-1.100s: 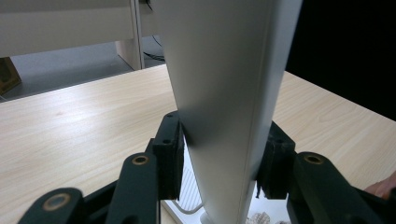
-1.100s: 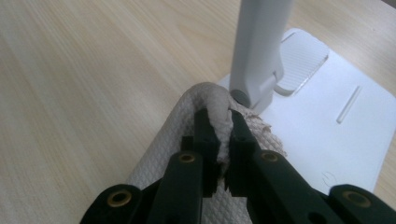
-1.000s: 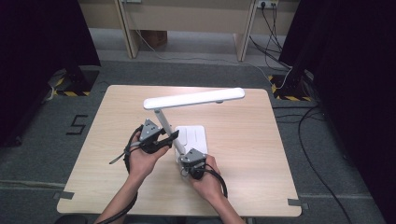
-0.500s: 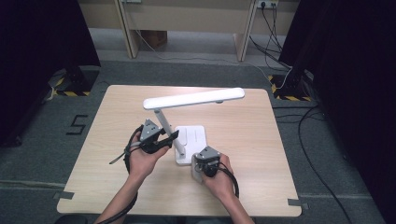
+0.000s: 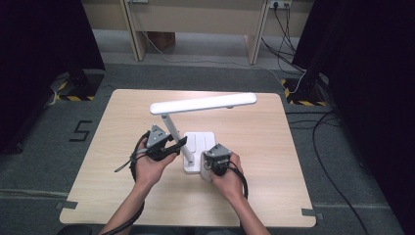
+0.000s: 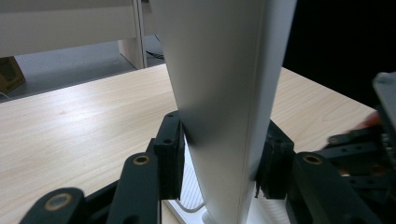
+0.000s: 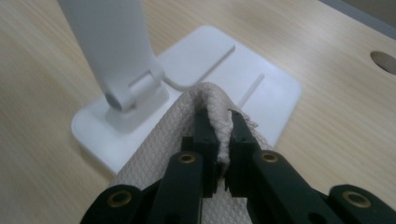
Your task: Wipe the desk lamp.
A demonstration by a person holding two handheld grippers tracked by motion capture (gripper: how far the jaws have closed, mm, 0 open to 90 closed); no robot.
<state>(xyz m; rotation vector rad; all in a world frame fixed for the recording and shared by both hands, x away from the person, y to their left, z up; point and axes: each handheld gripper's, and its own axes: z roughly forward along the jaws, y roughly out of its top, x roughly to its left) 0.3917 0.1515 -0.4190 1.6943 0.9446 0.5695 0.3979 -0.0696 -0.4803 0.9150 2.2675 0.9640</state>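
Observation:
A white desk lamp stands mid-table, with a flat base [image 5: 203, 143], a slanted stem [image 5: 172, 128] and a long lit head [image 5: 203, 103]. My left gripper [image 5: 171, 145] is shut on the stem; in the left gripper view the stem [image 6: 224, 84] sits between the two black pads [image 6: 170, 156], which press on its sides. My right gripper [image 5: 214, 161] is at the base's near right corner, shut on a fold of cream woven cloth [image 7: 210, 95]. The cloth [image 5: 206, 174] hangs by the base [image 7: 205, 60], close to the stem's hinge [image 7: 121, 95].
The wooden table [image 5: 293, 161] has bare room on the left, right and front of the lamp. A round hole [image 7: 385, 60] is in the tabletop beyond the base. Cables [image 5: 337, 161] run over the grey floor to the right.
My right gripper has carried the cloth to the right along the base's near edge. The left gripper and the lamp have kept still.

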